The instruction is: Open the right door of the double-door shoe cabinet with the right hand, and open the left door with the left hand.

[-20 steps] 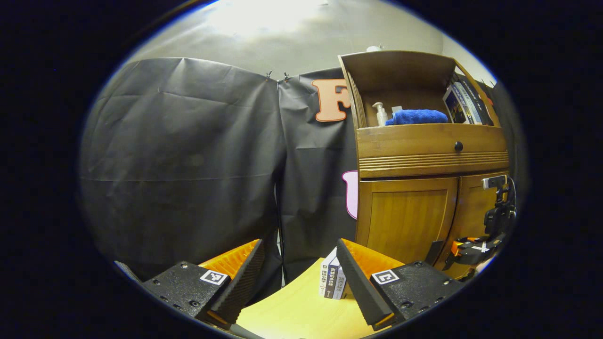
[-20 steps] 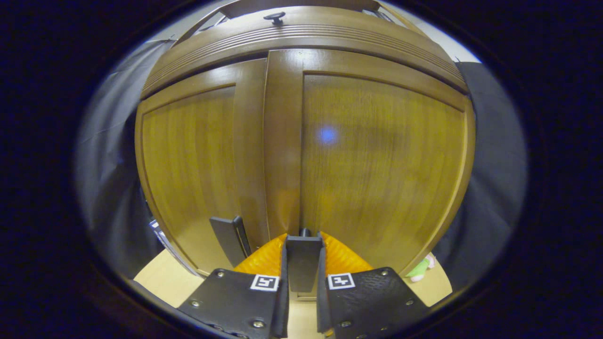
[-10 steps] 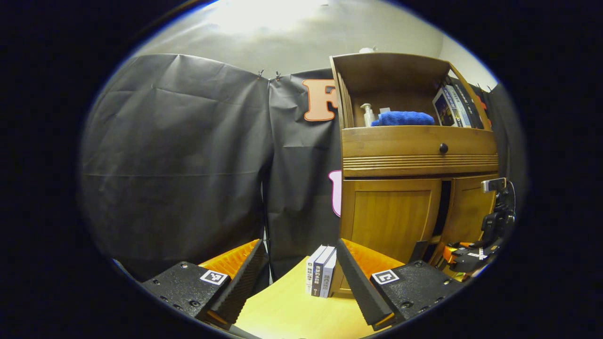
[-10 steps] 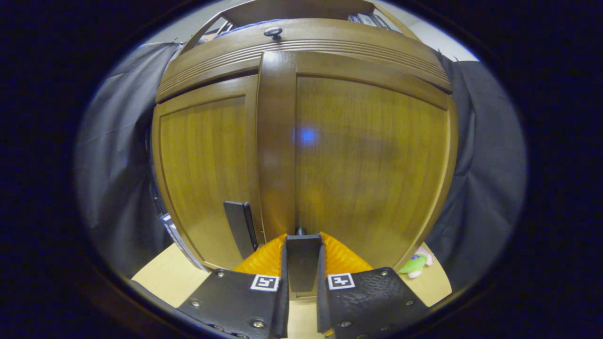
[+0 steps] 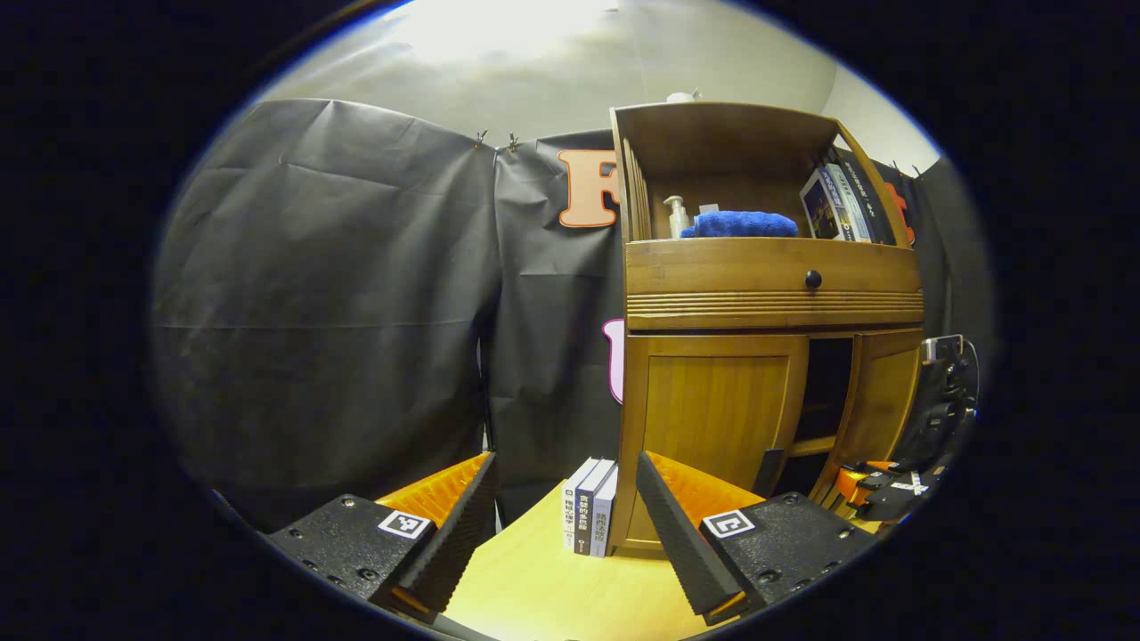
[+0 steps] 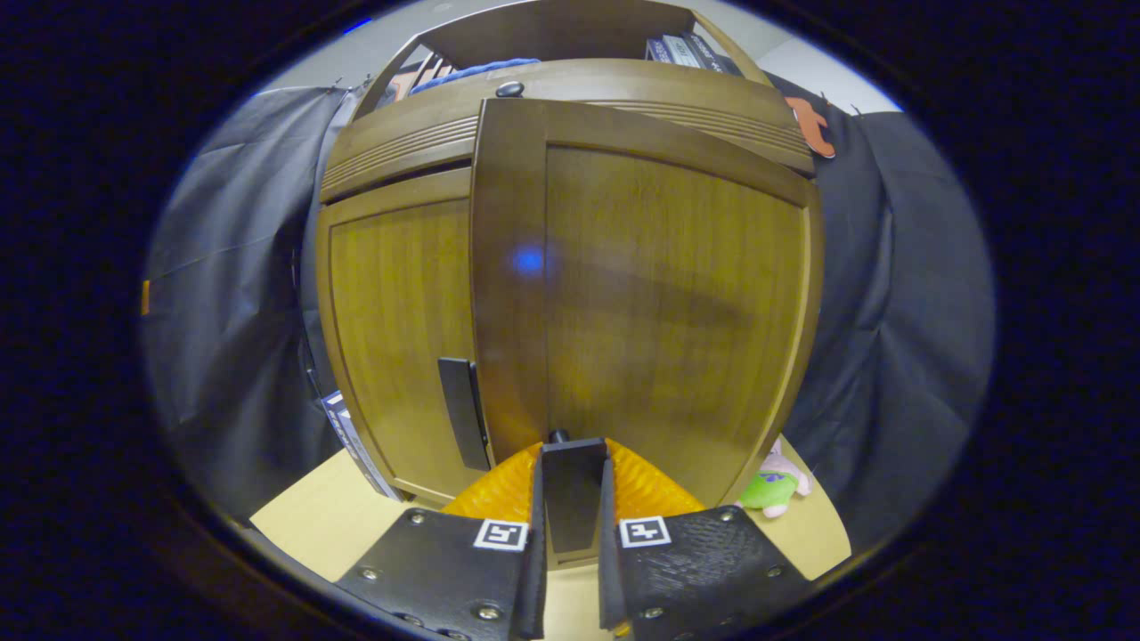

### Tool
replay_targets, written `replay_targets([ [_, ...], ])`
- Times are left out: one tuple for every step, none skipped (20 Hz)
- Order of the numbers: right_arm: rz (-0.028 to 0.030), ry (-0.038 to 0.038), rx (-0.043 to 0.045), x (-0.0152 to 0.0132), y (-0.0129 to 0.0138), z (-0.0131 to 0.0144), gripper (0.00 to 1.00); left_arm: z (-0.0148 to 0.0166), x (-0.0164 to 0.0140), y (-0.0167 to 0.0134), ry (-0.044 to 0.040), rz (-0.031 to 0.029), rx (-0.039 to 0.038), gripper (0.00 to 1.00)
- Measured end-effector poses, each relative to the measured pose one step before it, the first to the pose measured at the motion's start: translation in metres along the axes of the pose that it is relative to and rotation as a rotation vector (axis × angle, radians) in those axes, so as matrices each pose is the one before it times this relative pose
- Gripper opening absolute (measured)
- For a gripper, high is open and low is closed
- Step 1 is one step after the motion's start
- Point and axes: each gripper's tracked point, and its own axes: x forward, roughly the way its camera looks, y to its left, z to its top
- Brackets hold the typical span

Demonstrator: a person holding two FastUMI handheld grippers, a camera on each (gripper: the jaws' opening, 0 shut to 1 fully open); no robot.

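Gripping the right door's handle (image 6: 571, 485), low centre of the right gripper view: right gripper (image 6: 571, 499) clamped on it from both sides, a firm hold suited to pulling. Right door (image 6: 659, 294) swung partly out from the shoe cabinet (image 5: 770, 289), dark gap visible at centre right of the left gripper view. Left door (image 5: 712, 418) shut flush, its handle (image 6: 454, 409) untouched at lower left of centre. Left gripper (image 5: 565, 516) with fingers apart, empty, held well off the cabinet above the bench (image 5: 552, 596), presumably awaiting its turn. Books (image 5: 590, 518) upright just beside the cabinet's left side. Plush toy (image 6: 775, 485) at lower right.
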Motion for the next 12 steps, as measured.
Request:
replay_targets([
  [0.00006,-0.00245,0.00054,-0.00104,-0.00066,0.00156,0.23,-0.00042,-0.00056,-0.00221,0.00107,-0.00743,-0.00046,0.92],
  [-0.00185,-0.00168,-0.00162,-0.00109,-0.00038,-0.00036,0.23,-0.00072,-0.00133,-0.00202,0.0007,-0.00807,-0.00034,0.92],
  [-0.00283,-0.0014,-0.00028,-0.00027,-0.00009,0.00045,0.23,-0.00009,-0.00058,-0.00256,0.00169,-0.00906,-0.0002,0.92],
  [-0.00311,-0.00079,0.00192,-0.00048,0.00098,0.00028,0.23,-0.00096,-0.00049,-0.00359,0.00172,-0.00957,-0.0005,0.92],
  [-0.0032,0.00041,0.00335,0.00037,-0.00044,0.00046,0.23,-0.00031,-0.00046,-0.00367,0.00212,-0.01116,-0.00109,0.92],
  [-0.00458,0.00011,0.00241,-0.00041,-0.0004,-0.00095,0.23,-0.00045,-0.00079,-0.00408,0.00243,-0.01181,-0.00128,0.92],
  [-0.0048,0.00061,0.00092,-0.00021,-0.00035,0.00032,0.23,-0.00088,-0.00043,-0.00446,0.0017,-0.01296,-0.00048,0.92],
  [-0.00547,-0.00052,0.00028,-0.0011,-0.00002,0.0014,0.23,-0.00094,-0.0001,-0.00418,0.00291,-0.01351,0.00065,0.92],
  [-0.00606,-0.00031,0.00028,-0.00154,0.00063,0.00104,0.23,-0.00083,0.00039,-0.00509,0.00271,-0.01297,0.00109,0.92],
  [-0.00569,-0.00041,0.00101,0.00005,-0.00025,-0.00027,0.23,0.00013,0.00051,-0.00528,0.00087,-0.0132,0.00113,0.92],
  [-0.00569,0.00009,0.00145,-0.00042,0.00081,0.00144,0.23,-0.00034,-0.00022,-0.00392,0.0013,-0.01348,0.00118,0.92],
  [-0.00426,0.00042,-0.00035,-0.00065,0.00046,-0.00003,0.23,-0.00026,0.00094,-0.0049,0.0014,-0.01321,0.00024,0.92],
])
